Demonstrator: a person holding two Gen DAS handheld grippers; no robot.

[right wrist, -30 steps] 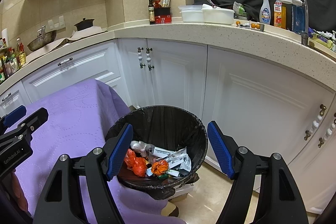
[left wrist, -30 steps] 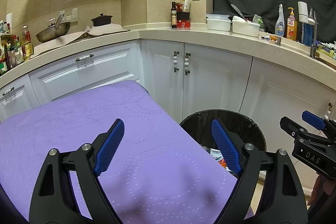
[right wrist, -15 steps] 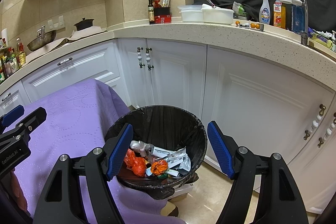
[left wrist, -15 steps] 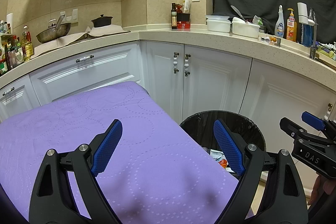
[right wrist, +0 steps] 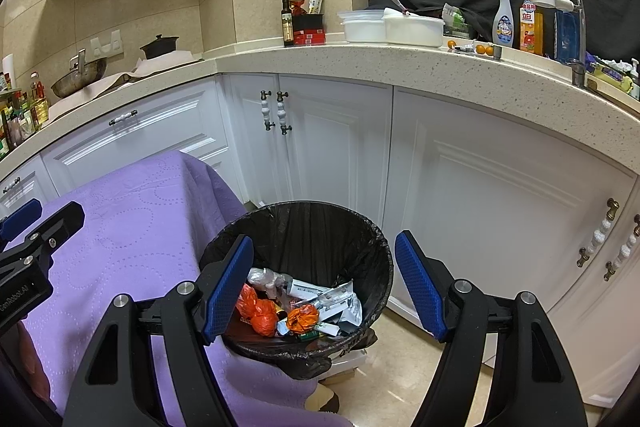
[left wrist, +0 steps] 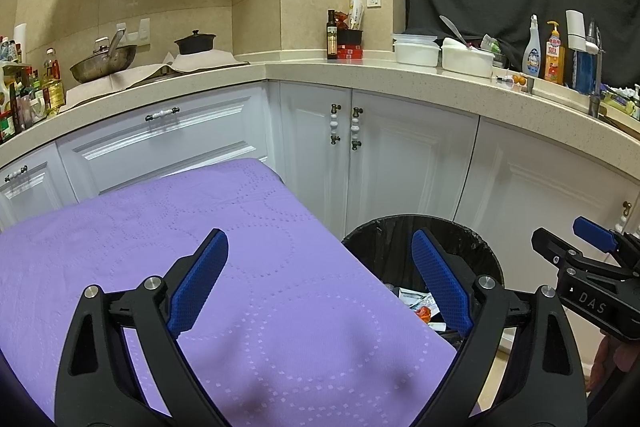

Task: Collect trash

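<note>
Item: right gripper (right wrist: 324,283). Jaws spread wide, nothing held between the pads; poised above the trash bin (right wrist: 372,239).

Item: left gripper (left wrist: 320,279). Jaws likewise wide and empty, held over the purple cloth (left wrist: 120,251), which is seen bare of litter.

Item: trash bin. Lined with a black bag, standing on the floor just beside the cloth's edge; orange wrappers (right wrist: 264,319), clear film and printed white packets are already lodged inside.

Handling note: the collecting appears complete or nearly so. Any further piece is best carried fully past the rim and released low, so nothing catches on the bag's lip.

Lettering: "DAS" is read on the right gripper's body in the left view; "GenRobot.AI", partly cut off, on the left gripper's body in the right view. Labels on the countertop bottles (right wrist: 503,19) are not legible.
</note>
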